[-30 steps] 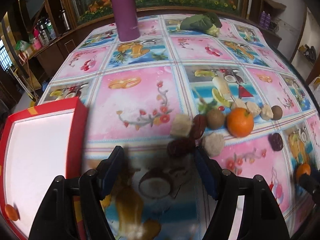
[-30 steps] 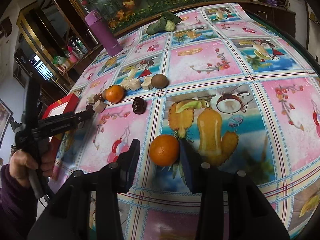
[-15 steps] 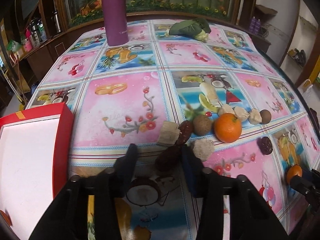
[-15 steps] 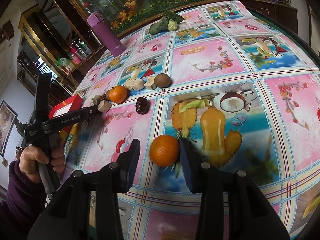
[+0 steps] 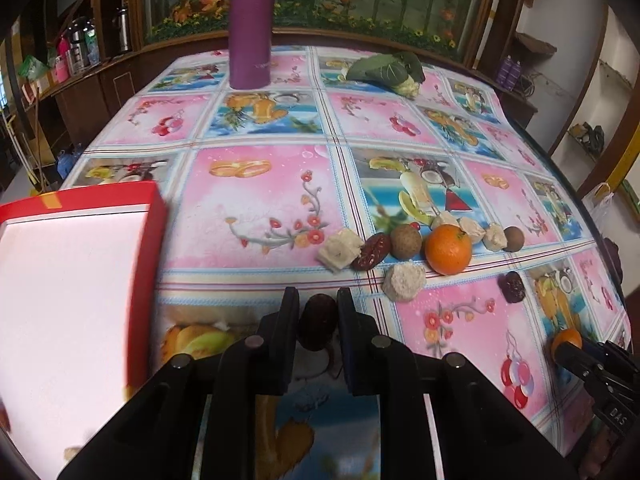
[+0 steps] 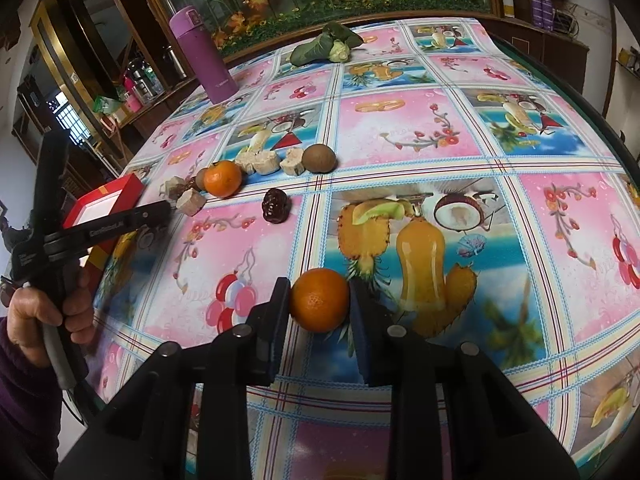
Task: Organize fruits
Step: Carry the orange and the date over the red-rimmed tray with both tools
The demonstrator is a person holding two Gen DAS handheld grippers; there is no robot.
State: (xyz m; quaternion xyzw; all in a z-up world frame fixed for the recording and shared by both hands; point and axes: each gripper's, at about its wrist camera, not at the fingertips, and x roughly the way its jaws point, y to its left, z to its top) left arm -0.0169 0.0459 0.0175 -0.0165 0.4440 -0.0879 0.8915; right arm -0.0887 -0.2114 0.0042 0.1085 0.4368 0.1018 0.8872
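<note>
My left gripper [image 5: 318, 322] is shut on a dark red date [image 5: 317, 327], just above the tablecloth. Ahead of it lies a row of fruits: a pale cube [image 5: 339, 248], another red date [image 5: 372, 251], a brown round fruit [image 5: 405, 241], an orange [image 5: 448, 249], more pale chunks and a dark wrinkled fruit [image 5: 512, 286]. The red box [image 5: 156, 216] with a white inside is at the left. My right gripper [image 6: 320, 306] is shut on a second orange [image 6: 319, 300] near the table's front. The left gripper also shows in the right wrist view [image 6: 160, 214].
A purple flask [image 5: 250, 32] stands at the back of the table. A leafy green vegetable [image 5: 386, 70] lies at the back right. Wooden cabinets and shelves surround the table. The table's right edge drops off close to the dark wrinkled fruit.
My left gripper has closed from wide open onto the dark red date and lifted it slightly. My right gripper has stayed shut on its orange, barely moving.
</note>
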